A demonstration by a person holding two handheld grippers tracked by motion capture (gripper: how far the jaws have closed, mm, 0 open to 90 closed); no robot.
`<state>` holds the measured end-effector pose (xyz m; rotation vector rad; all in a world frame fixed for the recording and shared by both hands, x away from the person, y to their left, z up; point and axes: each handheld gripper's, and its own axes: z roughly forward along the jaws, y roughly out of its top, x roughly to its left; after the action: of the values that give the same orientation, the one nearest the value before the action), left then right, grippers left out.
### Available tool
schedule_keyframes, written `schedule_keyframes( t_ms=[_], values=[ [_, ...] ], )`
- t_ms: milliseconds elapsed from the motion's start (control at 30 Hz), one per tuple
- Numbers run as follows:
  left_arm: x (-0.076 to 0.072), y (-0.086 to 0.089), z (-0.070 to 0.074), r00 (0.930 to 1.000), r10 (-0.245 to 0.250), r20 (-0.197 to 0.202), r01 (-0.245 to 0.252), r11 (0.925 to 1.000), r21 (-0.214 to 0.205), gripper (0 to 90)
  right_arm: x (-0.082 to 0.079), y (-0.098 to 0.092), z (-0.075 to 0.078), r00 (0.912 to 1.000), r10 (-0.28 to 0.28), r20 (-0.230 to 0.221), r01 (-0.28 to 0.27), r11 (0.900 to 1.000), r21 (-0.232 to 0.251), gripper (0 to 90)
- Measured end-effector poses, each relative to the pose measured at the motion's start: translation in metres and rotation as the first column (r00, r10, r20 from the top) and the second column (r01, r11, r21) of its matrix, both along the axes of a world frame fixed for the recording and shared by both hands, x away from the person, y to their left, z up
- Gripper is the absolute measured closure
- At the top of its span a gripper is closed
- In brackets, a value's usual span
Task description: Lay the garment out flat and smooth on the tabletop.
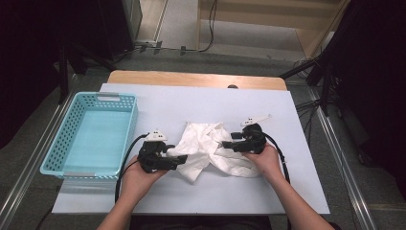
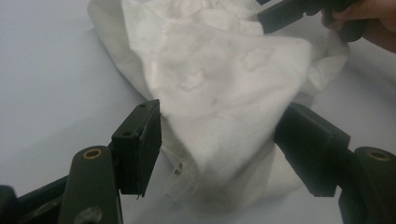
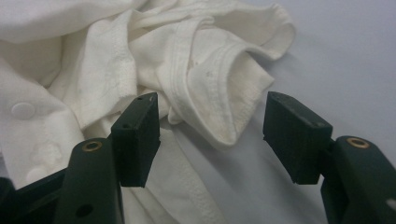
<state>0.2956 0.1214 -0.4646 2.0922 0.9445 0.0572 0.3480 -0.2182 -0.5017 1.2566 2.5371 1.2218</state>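
A crumpled white garment [image 1: 206,148] lies in the middle of the white table top [image 1: 191,100]. My left gripper [image 1: 184,158] is at its left edge, jaws pointing right. In the left gripper view a thick fold of the garment [image 2: 219,93] with a small label fills the gap of my left gripper [image 2: 219,140], and the pads do not visibly squeeze it. My right gripper [image 1: 225,143] points left at the garment's right side. In the right gripper view its jaws [image 3: 212,135] stand open around a stitched sleeve hem [image 3: 224,98] with gaps on both sides.
A light blue plastic basket [image 1: 79,173] with nothing in it stands at the table's left. The table's wooden far edge [image 1: 196,79] lies behind the white sheet. Bare white surface lies in front of and behind the garment. Dark stands and cables flank the table.
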Motion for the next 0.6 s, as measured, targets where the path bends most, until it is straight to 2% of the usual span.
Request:
schedule_keyframes(
  t_ms=[133, 267, 400, 467, 533, 600],
  values=[
    [0.002, 0.0, -0.009, 0.9999, 0.005, -0.015, -0.005, 1.0, 0.003, 37.4, 0.003, 0.007, 0.0, 0.9999, 0.011, -0.002, -0.011, 0.9999, -0.011, 39.0],
    [0.001, 0.003, -0.014, 0.9992, 0.02, -0.035, -0.02, 0.9995, -0.022, 43.1, 0.009, 0.013, -0.001, 1.0, 0.002, 0.0, -0.002, 1.0, 0.003, 45.4],
    [-0.001, 0.002, -0.017, 0.9988, 0.027, -0.04, -0.027, 0.9996, -0.005, 48.9, 0.016, 0.021, -0.01, 0.9999, -0.001, -0.013, 0.001, 0.9999, -0.017, 50.7],
    [-0.001, 0.0, -0.019, 0.9982, 0.024, -0.054, -0.024, 0.9997, 0.004, 52.1, 0.017, 0.023, -0.011, 0.9999, -0.01, -0.001, 0.01, 0.9997, -0.021, 58.0],
    [-0.001, -0.001, -0.02, 0.9984, 0.017, -0.053, -0.016, 0.9998, 0.009, 56.8, 0.02, 0.023, -0.01, 0.9996, -0.016, -0.022, 0.016, 0.9998, -0.011, 69.1],
    [-0.001, -0.002, -0.022, 0.9975, 0.0, -0.071, 0.0, 1.0, -0.003, 64.0, 0.02, 0.024, -0.009, 0.9997, -0.013, -0.018, 0.013, 0.9998, -0.017, 77.2]
  ],
)
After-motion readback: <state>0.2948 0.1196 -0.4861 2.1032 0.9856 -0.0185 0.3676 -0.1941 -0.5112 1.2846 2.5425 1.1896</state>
